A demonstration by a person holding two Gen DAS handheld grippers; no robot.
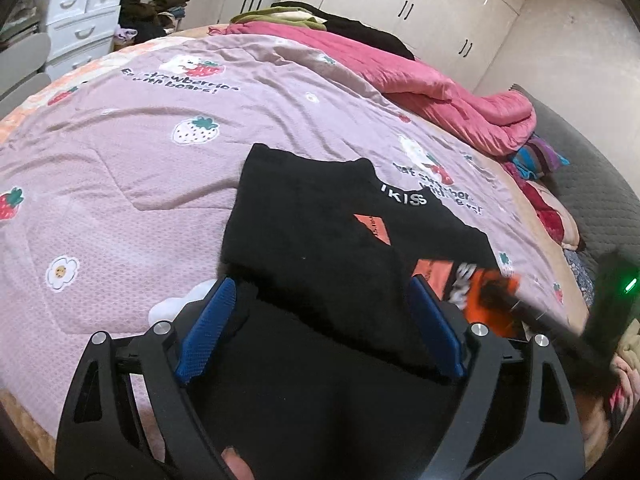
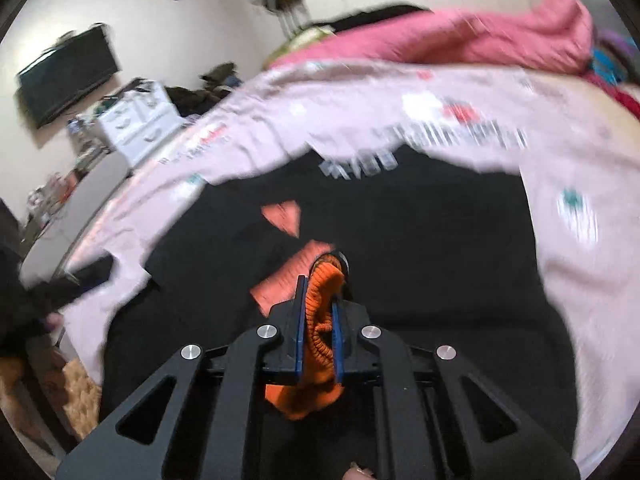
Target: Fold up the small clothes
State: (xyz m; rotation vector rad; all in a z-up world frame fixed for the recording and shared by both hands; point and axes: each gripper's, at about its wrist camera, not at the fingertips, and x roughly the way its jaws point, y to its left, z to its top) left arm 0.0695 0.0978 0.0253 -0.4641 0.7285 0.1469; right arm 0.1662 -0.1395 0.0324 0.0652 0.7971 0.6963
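A small black sweater (image 1: 320, 236) with orange patches and white lettering lies on the pink strawberry bedspread (image 1: 120, 168). It is partly folded over itself. My left gripper (image 1: 320, 308) is open, its blue pads either side of the sweater's near edge, with black cloth lying between them. My right gripper (image 2: 319, 308) is shut on the sweater's orange ribbed cuff (image 2: 322, 316) and holds it above the black body (image 2: 440, 260). The right wrist view is motion-blurred. The right gripper also shows blurred in the left wrist view (image 1: 532, 312).
A rumpled pink quilt (image 1: 440, 92) and dark clothes lie along the bed's far side. White drawers (image 1: 80, 20) stand beyond the bed at left, wardrobes (image 1: 420, 4) behind. A television (image 2: 66, 76) hangs on the wall. A fluffy rug (image 2: 80, 396) lies beside the bed.
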